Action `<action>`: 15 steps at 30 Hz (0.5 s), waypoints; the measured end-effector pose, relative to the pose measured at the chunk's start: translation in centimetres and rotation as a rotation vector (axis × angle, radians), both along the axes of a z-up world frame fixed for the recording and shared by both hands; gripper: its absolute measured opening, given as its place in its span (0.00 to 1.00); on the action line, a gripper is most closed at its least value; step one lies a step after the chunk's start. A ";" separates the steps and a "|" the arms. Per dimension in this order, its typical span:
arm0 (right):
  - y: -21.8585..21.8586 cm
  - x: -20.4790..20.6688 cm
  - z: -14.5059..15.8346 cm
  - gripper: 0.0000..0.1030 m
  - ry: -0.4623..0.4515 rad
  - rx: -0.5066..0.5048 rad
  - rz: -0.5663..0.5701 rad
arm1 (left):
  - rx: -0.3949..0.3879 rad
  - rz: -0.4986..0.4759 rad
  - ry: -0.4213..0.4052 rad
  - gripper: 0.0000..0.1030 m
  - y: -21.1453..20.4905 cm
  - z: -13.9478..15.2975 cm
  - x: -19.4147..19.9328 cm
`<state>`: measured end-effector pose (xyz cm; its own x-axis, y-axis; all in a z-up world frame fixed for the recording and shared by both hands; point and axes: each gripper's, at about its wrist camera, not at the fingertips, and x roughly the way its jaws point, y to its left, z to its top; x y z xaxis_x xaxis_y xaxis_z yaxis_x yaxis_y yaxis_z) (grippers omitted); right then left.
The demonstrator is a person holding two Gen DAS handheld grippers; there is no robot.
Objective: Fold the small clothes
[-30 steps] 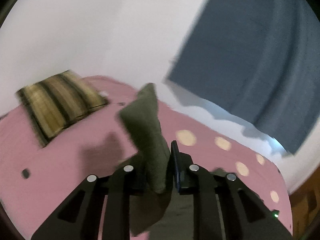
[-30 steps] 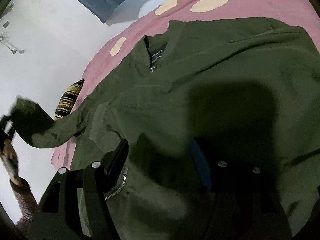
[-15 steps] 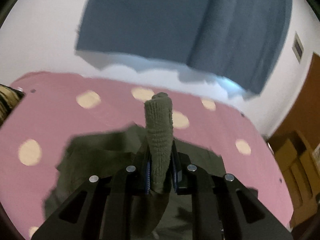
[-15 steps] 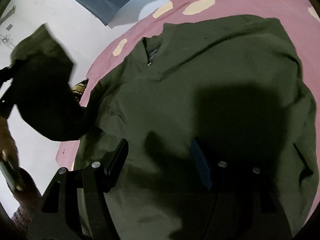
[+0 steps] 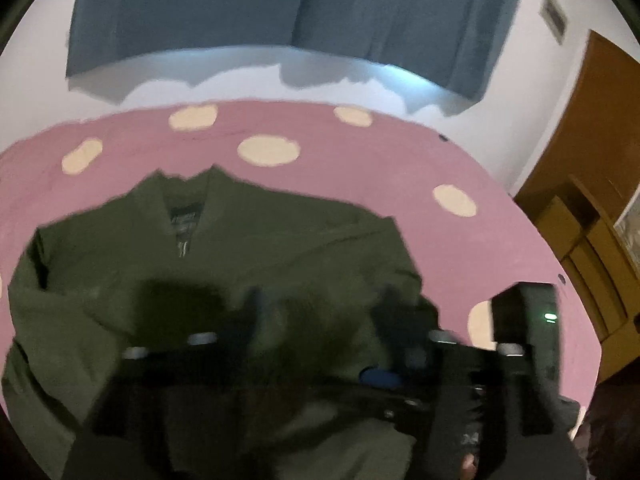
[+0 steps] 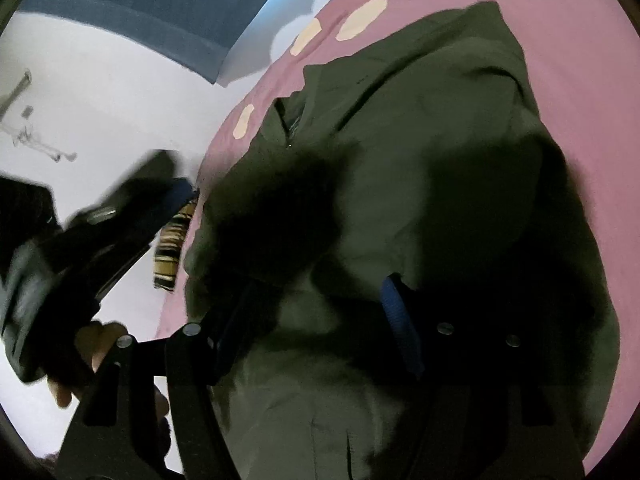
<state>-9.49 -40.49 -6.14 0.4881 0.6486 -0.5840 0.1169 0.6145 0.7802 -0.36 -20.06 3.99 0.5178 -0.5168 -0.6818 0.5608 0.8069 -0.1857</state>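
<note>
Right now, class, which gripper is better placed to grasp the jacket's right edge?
Probably right: the right gripper hangs open near that edge of the jacket; the left gripper is open over its middle.

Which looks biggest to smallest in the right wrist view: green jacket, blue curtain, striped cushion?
1. Green jacket, though it is nearest the lens.
2. Blue curtain, cut off by the frame edge.
3. Striped cushion, partly hidden.

Dim indoor light, brightest glow under the blue curtain (image 5: 280,12), heavy black shadows across the green jacket (image 6: 440,128), left gripper (image 5: 320,320) motion-blurred in both views, strong fisheye bending and dark vignette at frame edges.
</note>
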 end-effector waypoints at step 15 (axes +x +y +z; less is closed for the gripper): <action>-2.0 -0.5 -0.4 0.63 0.016 0.071 -0.058 | -0.069 0.176 -0.080 0.74 11.8 2.3 0.5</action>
<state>-9.96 -42.49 -6.57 0.5174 0.6595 -0.5452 0.1637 0.5491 0.8196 0.11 -8.25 6.31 0.6557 -0.4571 -0.6010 0.4271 0.8809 -0.2041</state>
